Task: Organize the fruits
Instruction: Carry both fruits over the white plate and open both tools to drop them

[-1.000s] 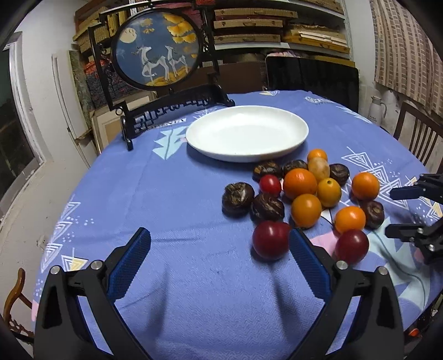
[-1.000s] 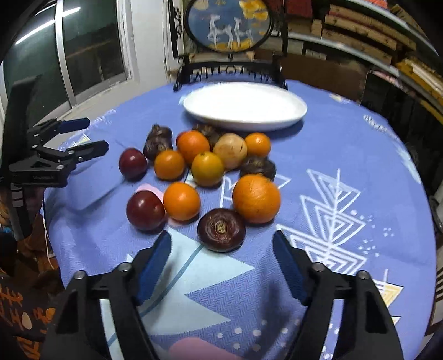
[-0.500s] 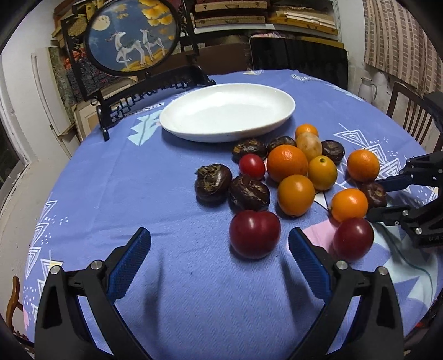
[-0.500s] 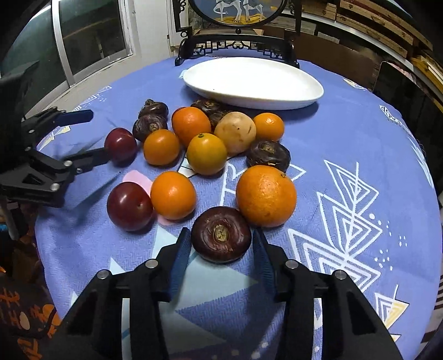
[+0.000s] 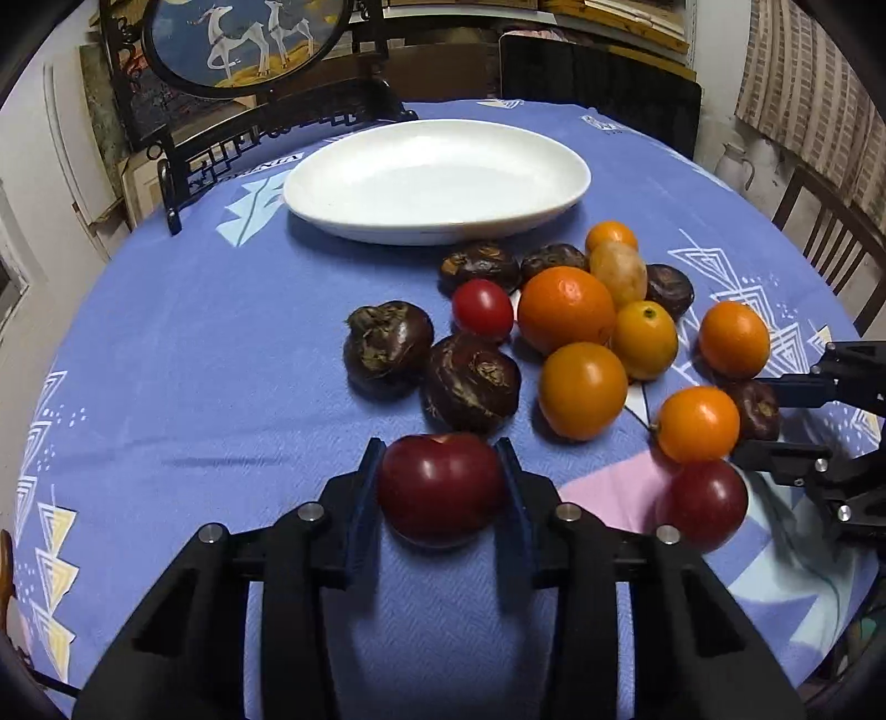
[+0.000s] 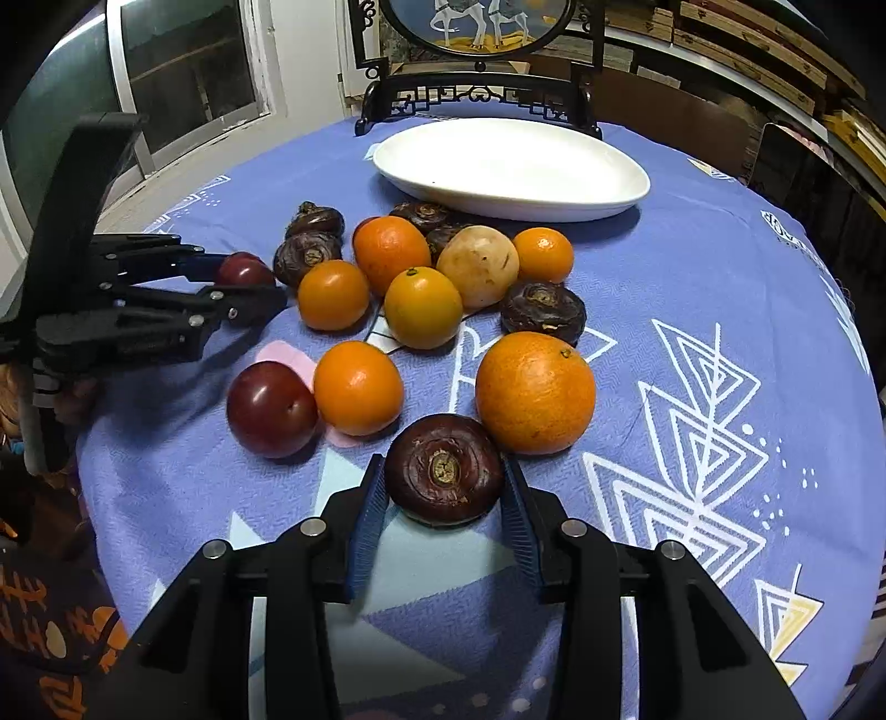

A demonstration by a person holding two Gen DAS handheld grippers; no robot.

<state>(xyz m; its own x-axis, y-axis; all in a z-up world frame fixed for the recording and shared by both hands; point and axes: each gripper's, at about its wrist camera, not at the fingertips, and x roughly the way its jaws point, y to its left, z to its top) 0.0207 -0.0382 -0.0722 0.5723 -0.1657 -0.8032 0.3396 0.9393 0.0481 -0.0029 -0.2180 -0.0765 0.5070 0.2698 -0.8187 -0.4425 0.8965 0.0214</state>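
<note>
My left gripper (image 5: 440, 487) is shut on a dark red plum (image 5: 440, 487) that rests on the blue cloth; this plum also shows in the right wrist view (image 6: 243, 270). My right gripper (image 6: 443, 471) is shut on a dark brown water chestnut (image 6: 443, 471), seen from the left wrist view (image 5: 756, 409) between its fingers. An empty white plate (image 5: 437, 171) lies at the back, also in the right wrist view (image 6: 509, 166). Several oranges, such as a large one (image 6: 534, 390), more water chestnuts (image 5: 470, 382) and a second plum (image 6: 271, 409) lie in a cluster between.
A round painted screen on a black carved stand (image 5: 238, 39) stands behind the plate. A small red tomato (image 5: 482, 310) sits in the cluster. Wooden chairs (image 5: 825, 232) stand at the far right. The table edge drops off to the left in the right wrist view.
Both grippers moved forward and closed: the left onto the dark red plum, the right onto the brown water chestnut. The fruits have not shifted.
</note>
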